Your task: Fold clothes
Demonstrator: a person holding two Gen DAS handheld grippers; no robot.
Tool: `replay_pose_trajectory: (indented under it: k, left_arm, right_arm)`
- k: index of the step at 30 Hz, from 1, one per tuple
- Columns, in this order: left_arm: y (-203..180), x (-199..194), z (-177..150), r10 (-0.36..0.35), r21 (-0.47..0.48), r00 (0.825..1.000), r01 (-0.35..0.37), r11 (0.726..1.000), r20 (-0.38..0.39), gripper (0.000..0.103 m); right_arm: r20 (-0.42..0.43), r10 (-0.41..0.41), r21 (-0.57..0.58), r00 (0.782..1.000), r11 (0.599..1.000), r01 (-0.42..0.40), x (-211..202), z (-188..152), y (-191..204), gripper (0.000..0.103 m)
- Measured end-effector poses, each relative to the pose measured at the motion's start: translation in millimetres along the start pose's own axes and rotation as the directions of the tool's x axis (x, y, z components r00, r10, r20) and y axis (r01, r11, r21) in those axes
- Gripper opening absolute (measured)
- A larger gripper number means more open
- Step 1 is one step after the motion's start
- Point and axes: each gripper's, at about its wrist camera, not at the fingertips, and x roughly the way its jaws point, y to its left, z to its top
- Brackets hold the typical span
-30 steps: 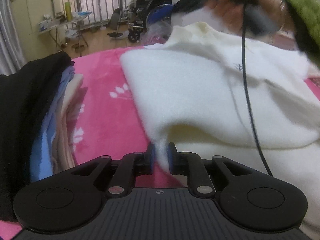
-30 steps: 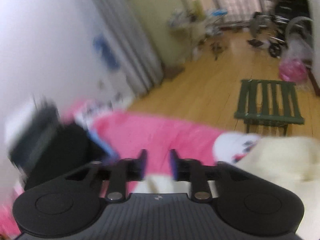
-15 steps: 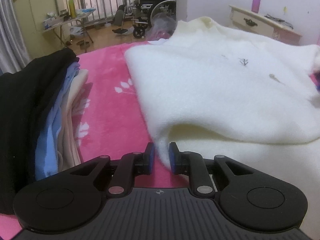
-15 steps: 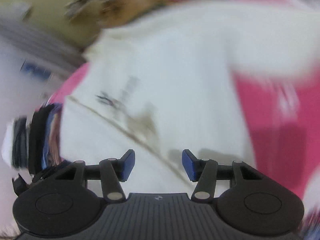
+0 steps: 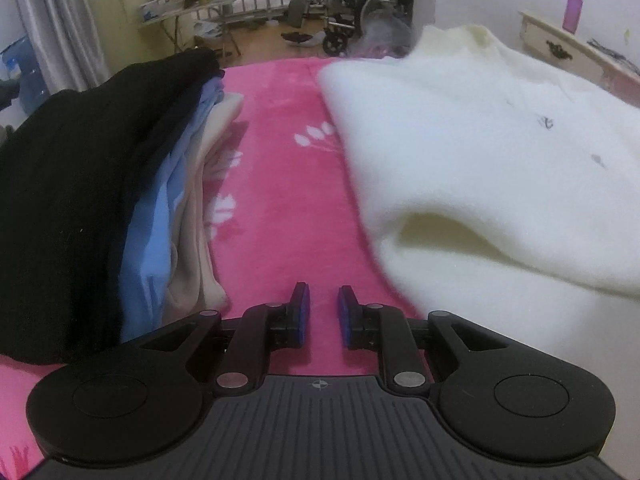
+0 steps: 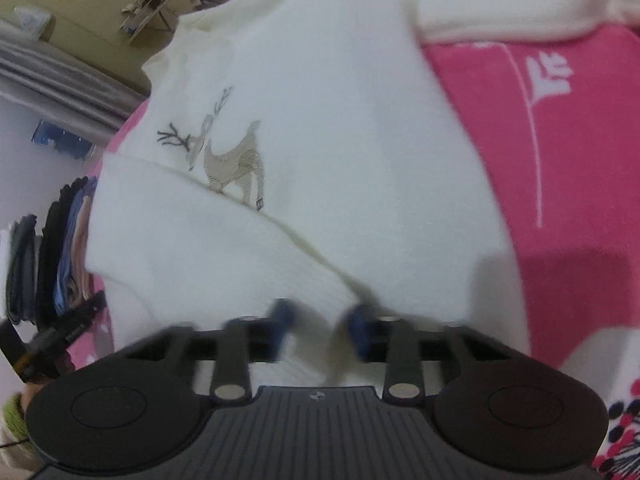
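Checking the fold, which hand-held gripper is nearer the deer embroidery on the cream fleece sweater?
Right. The right hand-held gripper sits over the sweater's ribbed edge just below the deer embroidery; the left hand-held gripper is over pink blanket, beside the sweater.

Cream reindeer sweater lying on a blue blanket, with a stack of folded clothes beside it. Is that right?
Not quite: the blanket is pink, not blue, as the left wrist view shows. The cream reindeer sweater does lie on it, with the stack of folded clothes beside it.
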Motion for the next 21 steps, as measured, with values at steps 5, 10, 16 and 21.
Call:
replay_pose_trajectory:
  k: [5, 10, 16, 21]
  left_arm:
    - [-0.8, -0.6, -0.6, -0.004, 0.017, 1.0, 0.003, 1.0, 0.004, 0.017]
    - [-1.4, -0.2, -0.6, -0.006, 0.017, 1.0, 0.006, 1.0, 0.006, 0.017]
    - [-2.3, -0.6, -1.9, -0.012, 0.049, 1.0, 0.011, 0.999, 0.009, 0.017]
    - [4.9, -11.8, 8.7, -0.059, 0.035, 0.998, 0.059, 0.998, -0.015, 0.018]
  right_arm:
    - [0.161, -0.004, -0.143, 0.987, 0.989, 0.028, -39.8, 26.5, 34.6, 0.011]
    - [0.351, 0.03, -0.332, 0.936, 0.938, 0.095, -97.5, 74.5, 82.8, 0.011]
    - [0.25, -0.162, -0.312, 0.955, 0.92, 0.238, -30.8, 97.5, 42.8, 0.011]
    - [0.29, -0.115, -0.315, 0.95, 0.926, 0.208, -19.2, 93.0, 38.2, 0.011]
